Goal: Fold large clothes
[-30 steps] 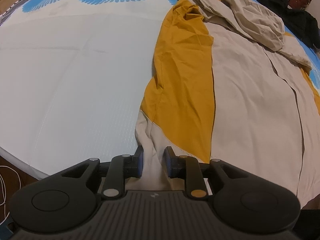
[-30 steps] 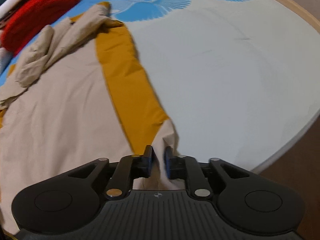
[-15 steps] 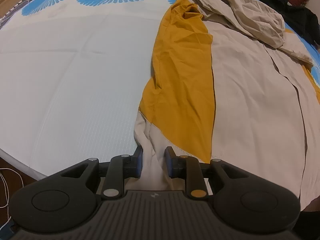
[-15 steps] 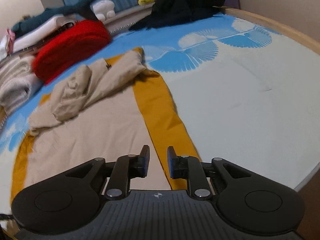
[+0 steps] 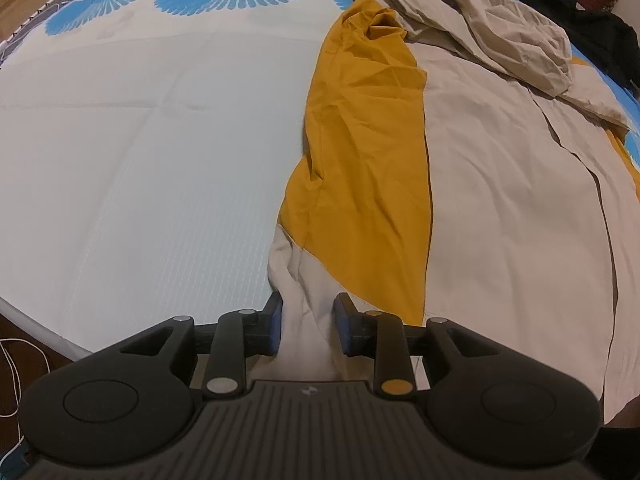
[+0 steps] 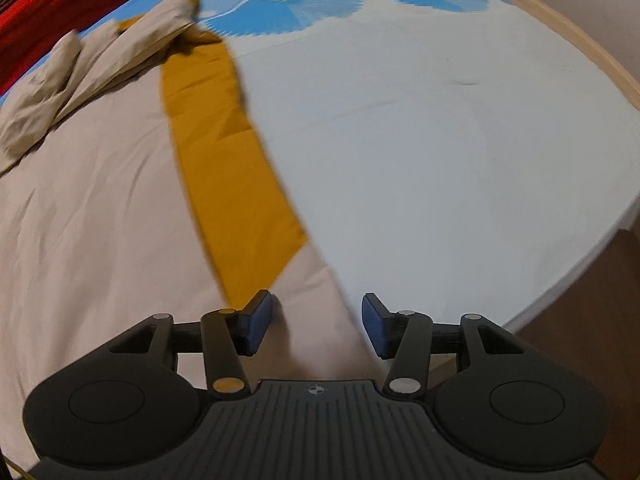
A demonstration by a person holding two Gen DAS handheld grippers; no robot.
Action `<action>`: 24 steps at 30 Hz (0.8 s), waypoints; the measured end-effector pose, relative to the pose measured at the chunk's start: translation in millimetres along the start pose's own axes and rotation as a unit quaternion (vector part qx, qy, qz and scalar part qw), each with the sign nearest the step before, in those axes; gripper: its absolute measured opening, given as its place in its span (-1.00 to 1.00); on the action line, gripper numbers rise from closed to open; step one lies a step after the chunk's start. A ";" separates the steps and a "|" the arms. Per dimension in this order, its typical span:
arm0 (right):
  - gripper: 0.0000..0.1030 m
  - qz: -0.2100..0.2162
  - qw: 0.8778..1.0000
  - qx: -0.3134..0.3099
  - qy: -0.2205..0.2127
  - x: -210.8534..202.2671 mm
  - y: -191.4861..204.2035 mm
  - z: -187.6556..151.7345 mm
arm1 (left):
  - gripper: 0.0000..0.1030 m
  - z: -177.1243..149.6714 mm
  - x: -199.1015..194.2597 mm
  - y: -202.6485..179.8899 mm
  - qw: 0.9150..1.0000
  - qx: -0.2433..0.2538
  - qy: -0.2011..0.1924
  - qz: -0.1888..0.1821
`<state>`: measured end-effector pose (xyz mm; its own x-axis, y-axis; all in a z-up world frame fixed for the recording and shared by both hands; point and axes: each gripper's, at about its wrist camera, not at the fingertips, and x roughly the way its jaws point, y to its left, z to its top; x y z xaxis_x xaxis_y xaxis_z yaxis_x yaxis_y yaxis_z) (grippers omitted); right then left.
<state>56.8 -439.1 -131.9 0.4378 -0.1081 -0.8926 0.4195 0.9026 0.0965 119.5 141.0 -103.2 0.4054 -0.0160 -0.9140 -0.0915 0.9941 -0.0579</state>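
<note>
One beige-and-mustard garment (image 5: 500, 208), one bed sheet (image 5: 140, 168), two tools.

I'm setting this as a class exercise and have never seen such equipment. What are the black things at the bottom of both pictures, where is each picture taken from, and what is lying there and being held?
Each black thing is a hand-held pair of tongs carried by a person, one per hand, with a camera looking forward along its two fingers. One picture is from the left hand, the other from the right. A large beige and mustard garment lies spread on a bed sheet printed white and blue. The left tongs pinch a beige corner of the garment, closing on it. The right tongs are opening: beige cloth lies between the pads but they do not press it.
</note>
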 end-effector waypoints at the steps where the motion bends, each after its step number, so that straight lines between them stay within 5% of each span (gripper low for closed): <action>1: -0.40 0.008 1.000 -0.009 -0.002 -1.4 5.6 0.1 | -0.83 0.5 -1.7 2.0 1.000 -0.005 -0.007 -0.002; 2: -0.88 0.022 1.000 -0.016 -0.009 -4.5 9.1 0.4 | -0.85 1.0 -3.8 3.5 1.000 -0.011 -0.012 -0.007; 3: -0.93 0.037 0.999 -0.017 -0.025 -10.4 14.5 2.2 | -0.87 2.0 -6.7 4.8 1.000 -0.015 -0.018 -0.011; 8: -0.95 0.088 0.989 0.026 -0.116 -41.2 6.1 6.1 | -0.83 3.8 -11.2 3.8 0.999 -0.022 -0.022 -0.016; 11: -0.86 0.048 0.995 0.028 -0.077 -28.0 2.6 3.5 | -0.56 1.3 -3.1 3.0 1.000 -0.022 0.002 -0.006; 15: -0.70 0.023 0.999 0.030 -0.015 -11.3 -2.8 -6.2 | -0.55 -0.1 -2.0 -0.9 1.000 -0.004 0.001 0.001; 17: -0.72 0.026 0.999 0.018 -0.019 -16.1 1.6 -8.8 | -0.85 -0.3 -4.8 0.5 1.000 -0.005 -0.008 -0.001; 18: -0.92 0.031 0.999 0.012 -0.025 -19.0 3.8 -8.2 | -0.90 -0.3 -7.8 0.8 1.000 -0.006 -0.015 -0.006; 24: -0.99 0.071 0.993 0.011 -0.096 -65.3 5.2 2.2 | -0.94 -0.1 -52.5 -8.8 0.995 0.020 -0.091 -0.030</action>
<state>32.1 -428.3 -72.1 0.6363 -0.0604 -0.7691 0.3594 0.9053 0.2263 98.9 133.1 -54.7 0.5674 -0.0587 -0.8214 -0.0269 0.9956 -0.0897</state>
